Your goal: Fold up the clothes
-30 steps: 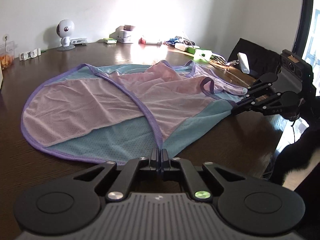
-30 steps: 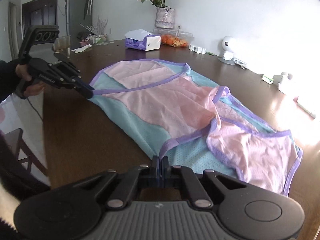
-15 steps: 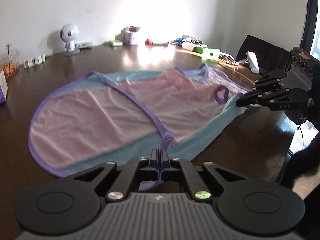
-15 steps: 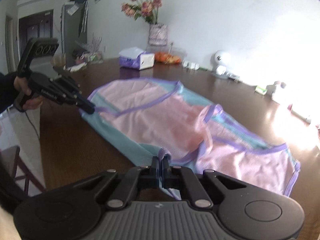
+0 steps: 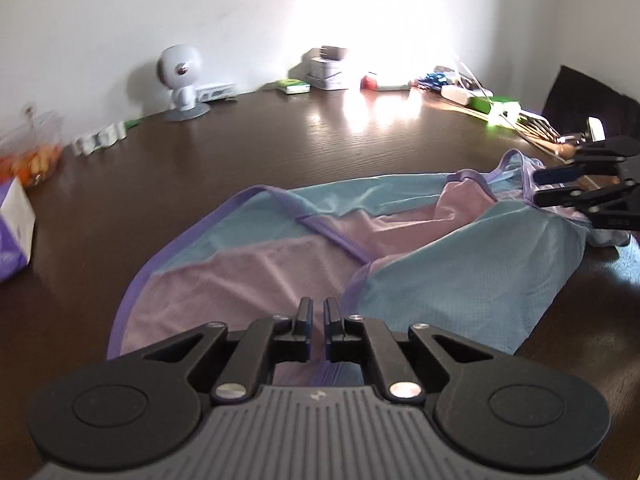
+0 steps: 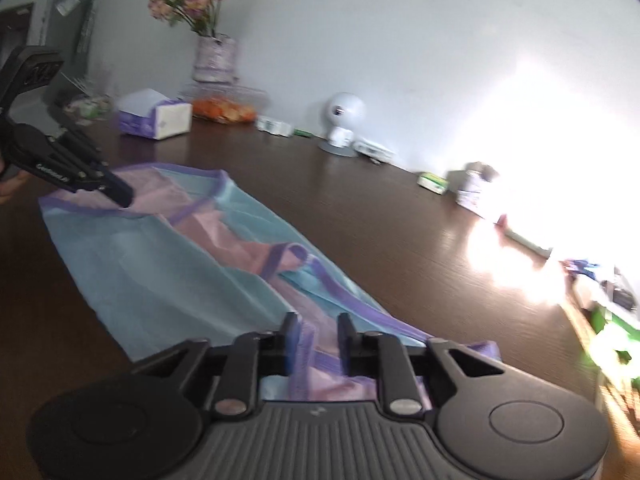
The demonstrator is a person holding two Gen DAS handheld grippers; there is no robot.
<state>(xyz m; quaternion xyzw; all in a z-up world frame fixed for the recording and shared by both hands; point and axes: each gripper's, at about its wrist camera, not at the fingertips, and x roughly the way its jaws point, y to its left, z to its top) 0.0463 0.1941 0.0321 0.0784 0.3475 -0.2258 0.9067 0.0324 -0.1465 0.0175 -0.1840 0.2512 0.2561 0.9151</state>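
A pink and light blue mesh garment [image 5: 460, 264] with purple trim lies on the dark wooden table [image 5: 320, 148], its near blue half folded over the pink part. It also shows in the right wrist view [image 6: 160, 264]. My left gripper [image 5: 317, 314] is slightly open over the garment's near left end, with purple trim lying between its fingers. My right gripper [image 6: 318, 336] is open over the other end, with fabric between its fingers. The right gripper shows in the left wrist view [image 5: 560, 188]. The left gripper shows in the right wrist view [image 6: 116, 196].
A white camera [image 5: 180, 76], a tin [image 5: 326, 74], small boxes and cables line the far wall edge. A tissue box [image 6: 154, 116], a bowl of oranges [image 6: 222, 108] and a flower vase [image 6: 214, 58] stand at the far left. A black chair [image 5: 592, 100] stands at the right.
Both grippers carried the near edge forward and folded the blue half over the pink part. Both have opened from shut; the right one gapes wider.
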